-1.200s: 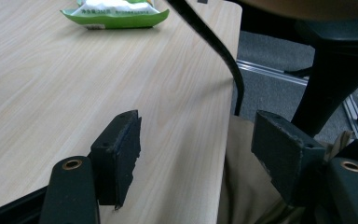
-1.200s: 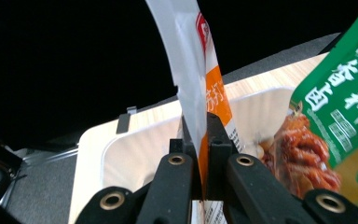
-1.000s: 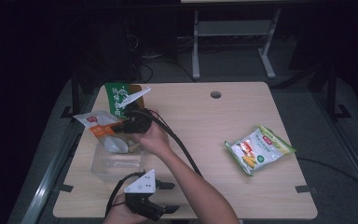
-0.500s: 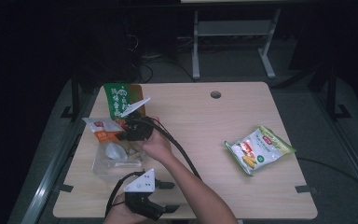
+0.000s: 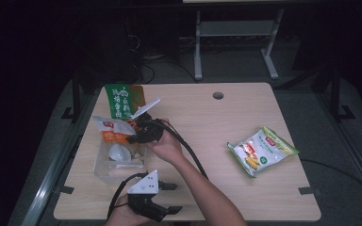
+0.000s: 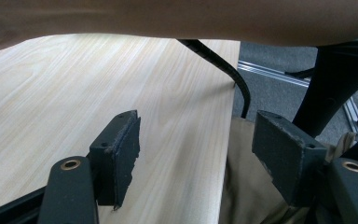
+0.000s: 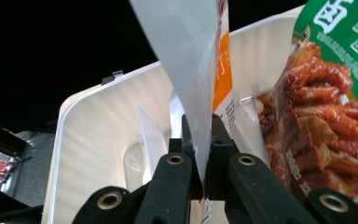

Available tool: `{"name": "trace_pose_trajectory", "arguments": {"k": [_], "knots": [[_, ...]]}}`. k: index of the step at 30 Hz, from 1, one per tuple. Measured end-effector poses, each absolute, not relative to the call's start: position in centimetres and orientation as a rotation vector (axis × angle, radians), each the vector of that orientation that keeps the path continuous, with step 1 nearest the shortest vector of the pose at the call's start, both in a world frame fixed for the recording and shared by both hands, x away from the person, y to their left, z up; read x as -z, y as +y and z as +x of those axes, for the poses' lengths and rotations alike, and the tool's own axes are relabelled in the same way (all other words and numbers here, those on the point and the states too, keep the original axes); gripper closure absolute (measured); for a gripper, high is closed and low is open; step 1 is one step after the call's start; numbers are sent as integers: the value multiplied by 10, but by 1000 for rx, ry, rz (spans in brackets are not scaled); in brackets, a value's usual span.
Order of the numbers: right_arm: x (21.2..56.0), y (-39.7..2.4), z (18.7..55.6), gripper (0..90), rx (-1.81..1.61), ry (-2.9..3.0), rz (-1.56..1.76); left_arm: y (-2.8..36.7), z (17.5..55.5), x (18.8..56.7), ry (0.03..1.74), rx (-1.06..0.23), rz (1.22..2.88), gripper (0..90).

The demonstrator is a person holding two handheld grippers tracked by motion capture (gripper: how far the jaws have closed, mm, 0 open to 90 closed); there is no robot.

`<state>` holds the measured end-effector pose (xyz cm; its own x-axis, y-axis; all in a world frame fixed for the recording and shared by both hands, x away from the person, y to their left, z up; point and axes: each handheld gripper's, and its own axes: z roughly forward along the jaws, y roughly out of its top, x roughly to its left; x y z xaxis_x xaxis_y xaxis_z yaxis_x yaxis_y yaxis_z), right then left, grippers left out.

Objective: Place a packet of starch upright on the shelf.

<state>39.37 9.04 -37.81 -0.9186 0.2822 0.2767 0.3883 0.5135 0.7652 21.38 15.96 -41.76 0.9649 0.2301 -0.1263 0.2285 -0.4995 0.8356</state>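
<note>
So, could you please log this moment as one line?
right gripper: shut on orange snack packet | over clear plastic bin | left gripper: open, idle

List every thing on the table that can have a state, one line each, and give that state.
Right gripper: jaws shut on the orange packet.
Left gripper: jaws open, nothing between them.
Orange packet: sealed, held over the bin.
Bin: open-topped, upright on the table.
Green packet: sealed, standing behind the bin.
Corn packet: sealed, lying flat at the right.
</note>
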Motion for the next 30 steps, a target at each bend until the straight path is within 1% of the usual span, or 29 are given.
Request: {"name": "trace_pose_trajectory", "arguments": {"k": [3, 12, 15, 17, 23, 26, 30], "knots": [[380, 89, 395, 879, 1376, -2617, -598, 159, 214, 418, 329, 1, 2109, 316], [371, 73, 393, 747, 1407, -2583, -610, 157, 214, 419, 321, 1, 2124, 298], [368, 64, 392, 713, 1420, -2578, -623, 156, 214, 419, 325, 1, 2130, 292], [366, 56, 390, 666, 1427, -2577, -622, 156, 215, 419, 328, 1, 2129, 286], [359, 30, 386, 623, 1454, -2556, -634, 155, 217, 421, 348, 7, 2133, 278], [358, 18, 384, 582, 1453, -2542, -641, 154, 217, 422, 351, 7, 2133, 271], [360, 2, 381, 563, 1457, -2540, -656, 153, 218, 421, 341, -1, 2132, 270]]}}
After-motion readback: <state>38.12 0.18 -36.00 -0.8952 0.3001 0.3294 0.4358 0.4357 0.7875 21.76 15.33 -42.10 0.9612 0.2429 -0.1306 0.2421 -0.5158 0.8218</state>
